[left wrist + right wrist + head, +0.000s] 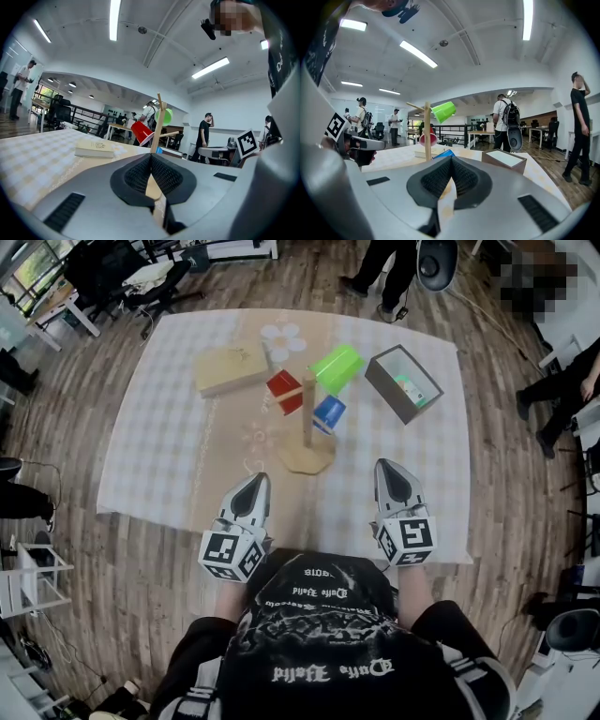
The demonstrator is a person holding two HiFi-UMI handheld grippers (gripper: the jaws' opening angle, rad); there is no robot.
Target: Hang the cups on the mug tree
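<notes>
Cups hang on the upright mug tree (pixel 307 457): red cup (pixel 284 390), green cup (pixel 337 367), blue cup (pixel 329 412). It stands beyond both claws, slightly nearer the left gripper (pixel 260 480). That and the right gripper (pixel 386 466) are pressed together, empty.

Black shirt (pixel 319 634) with white gothic lettering and white-striped sleeves (pixel 476 677). Grey left gripper (pixel 257 480) and right gripper (pixel 388 468) carry black-and-white marker cubes (pixel 232 554).
</notes>
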